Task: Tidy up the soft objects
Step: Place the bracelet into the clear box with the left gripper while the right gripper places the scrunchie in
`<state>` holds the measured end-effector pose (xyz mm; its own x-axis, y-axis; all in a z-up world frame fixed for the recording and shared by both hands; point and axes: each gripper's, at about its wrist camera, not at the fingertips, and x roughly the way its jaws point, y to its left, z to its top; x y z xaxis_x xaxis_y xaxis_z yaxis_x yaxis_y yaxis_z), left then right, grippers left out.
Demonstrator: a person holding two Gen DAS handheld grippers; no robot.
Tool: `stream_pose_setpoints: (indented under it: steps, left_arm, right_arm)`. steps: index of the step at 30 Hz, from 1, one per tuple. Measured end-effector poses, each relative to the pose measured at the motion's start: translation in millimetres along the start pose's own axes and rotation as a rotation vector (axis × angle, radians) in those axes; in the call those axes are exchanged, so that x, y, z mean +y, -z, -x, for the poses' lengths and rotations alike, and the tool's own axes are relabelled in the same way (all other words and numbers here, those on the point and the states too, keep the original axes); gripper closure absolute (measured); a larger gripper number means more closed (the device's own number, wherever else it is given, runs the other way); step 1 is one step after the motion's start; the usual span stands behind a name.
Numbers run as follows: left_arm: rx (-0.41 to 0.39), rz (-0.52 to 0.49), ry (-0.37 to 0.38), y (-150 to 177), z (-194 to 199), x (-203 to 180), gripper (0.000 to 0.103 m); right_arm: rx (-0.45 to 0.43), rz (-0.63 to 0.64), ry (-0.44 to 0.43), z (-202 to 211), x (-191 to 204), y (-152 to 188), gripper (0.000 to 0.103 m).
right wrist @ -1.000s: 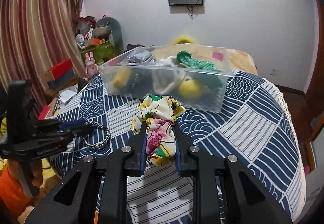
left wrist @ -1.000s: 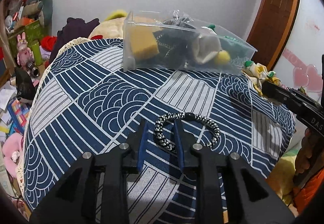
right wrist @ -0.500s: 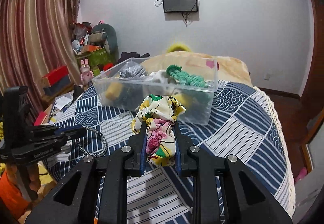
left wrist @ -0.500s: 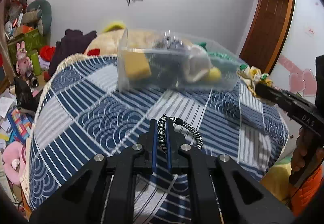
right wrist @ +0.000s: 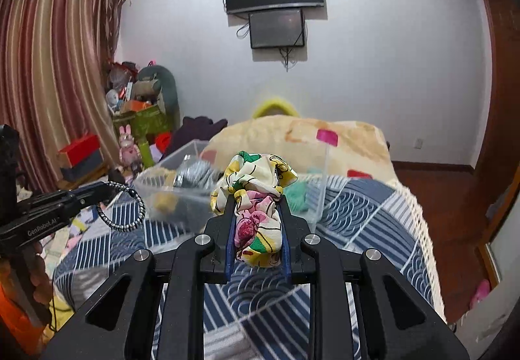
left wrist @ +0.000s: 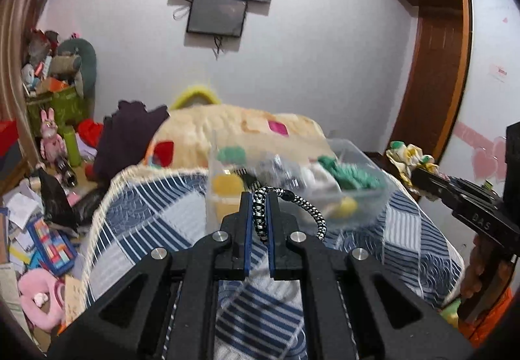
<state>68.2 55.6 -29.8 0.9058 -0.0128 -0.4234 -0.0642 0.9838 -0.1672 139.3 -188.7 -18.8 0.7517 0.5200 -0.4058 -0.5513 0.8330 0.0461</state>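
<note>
My left gripper [left wrist: 259,201] is shut on a black-and-white braided cord loop [left wrist: 304,205] and holds it in the air above the table, short of the clear plastic bin [left wrist: 364,158]. It also shows in the right wrist view [right wrist: 97,192] with the cord loop [right wrist: 125,215] hanging from it. My right gripper [right wrist: 255,207] is shut on a flowered cloth scrunchie [right wrist: 255,187], raised in front of the bin [right wrist: 195,148]. In the left wrist view the right gripper [left wrist: 419,178] carries the scrunchie [left wrist: 406,158] at the bin's right. The bin holds several soft items.
The table has a blue-and-white patterned cloth [left wrist: 156,207] with a fringed edge. A cream quilt [right wrist: 308,139] lies behind the bin. Toys, boxes and papers clutter the floor at the left [left wrist: 39,230]. A wooden door [left wrist: 432,73] stands at the right.
My left gripper shut on the cord loop and lifted it off the cloth toward the bin. My right gripper rose with the scrunchie and moved nearer the bin.
</note>
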Motion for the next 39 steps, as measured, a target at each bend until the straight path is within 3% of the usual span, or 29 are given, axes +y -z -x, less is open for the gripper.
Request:
stream_pose_setpoints:
  steps: [11, 21, 26, 29, 33, 39]
  left_arm:
    - [-0.007, 0.075, -0.057, -23, -42, 16, 0.096]
    - [0.072, 0.056, -0.088, -13, -81, 23, 0.096]
    - [0.109, 0.064, -0.063, -7, -88, 23, 0.096]
    - [0.112, 0.054, -0.057, -7, -85, 21, 0.090]
    - [0.111, 0.038, -0.056, -7, -79, 17, 0.074]
    - [0.112, 0.055, -0.025, -6, -66, 13, 0.070]
  right_arm:
    - [-0.036, 0.005, 0.009, -25, 8, -26, 0.083]
    - [0.057, 0.033, 0.025, -77, 22, -21, 0.083]
    - [0.111, 0.059, 0.042, -90, 24, -13, 0.080]
    - [0.128, 0.065, 0.048, -92, 25, -10, 0.078]
    - [0.132, 0.061, 0.061, -89, 23, -9, 0.058]
    - [0.119, 0.047, 0.056, -75, 18, -9, 0.056]
